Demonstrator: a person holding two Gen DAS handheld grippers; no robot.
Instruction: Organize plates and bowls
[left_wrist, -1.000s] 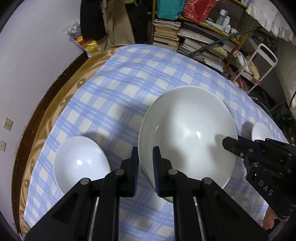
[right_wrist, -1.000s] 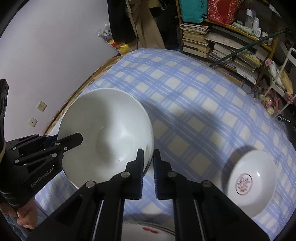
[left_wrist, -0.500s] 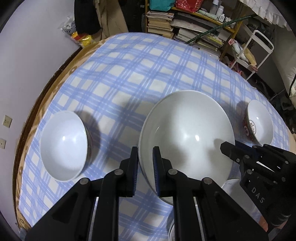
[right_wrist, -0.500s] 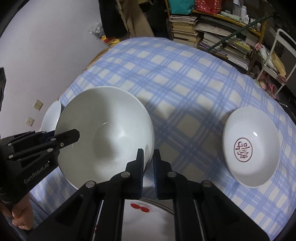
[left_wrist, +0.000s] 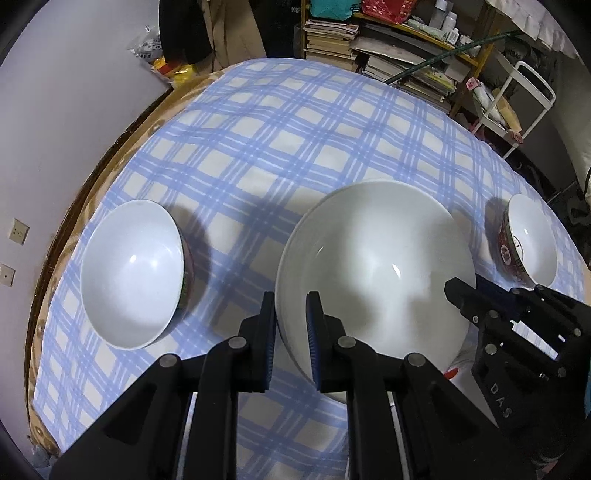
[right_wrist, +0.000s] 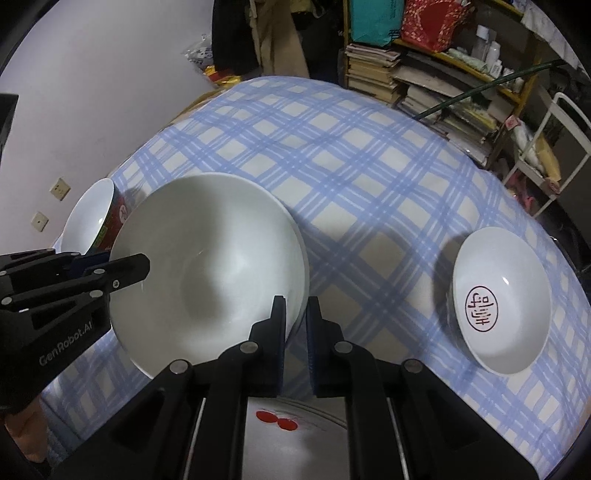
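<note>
Both grippers hold one large white bowl (left_wrist: 376, 273) above the blue checked table. My left gripper (left_wrist: 290, 317) is shut on its left rim. My right gripper (right_wrist: 295, 325) is shut on its right rim; the bowl also shows in the right wrist view (right_wrist: 210, 273). A smaller white bowl with a red outside (left_wrist: 133, 273) stands on the table at the left. A white bowl with a red mark inside (right_wrist: 502, 299) stands at the right. A plate with red spots (right_wrist: 288, 439) lies under the held bowl, mostly hidden by the fingers.
The checked tablecloth (left_wrist: 295, 140) covers a round table with a brown edge (left_wrist: 92, 177) near the wall. Shelves of books (left_wrist: 399, 55) and a white cart (left_wrist: 524, 99) stand beyond the far side.
Both grippers have lifted the large bowl and drawn back toward me. The left bowl and the right bowl now show more fully, and the spotted plate has come into view below.
</note>
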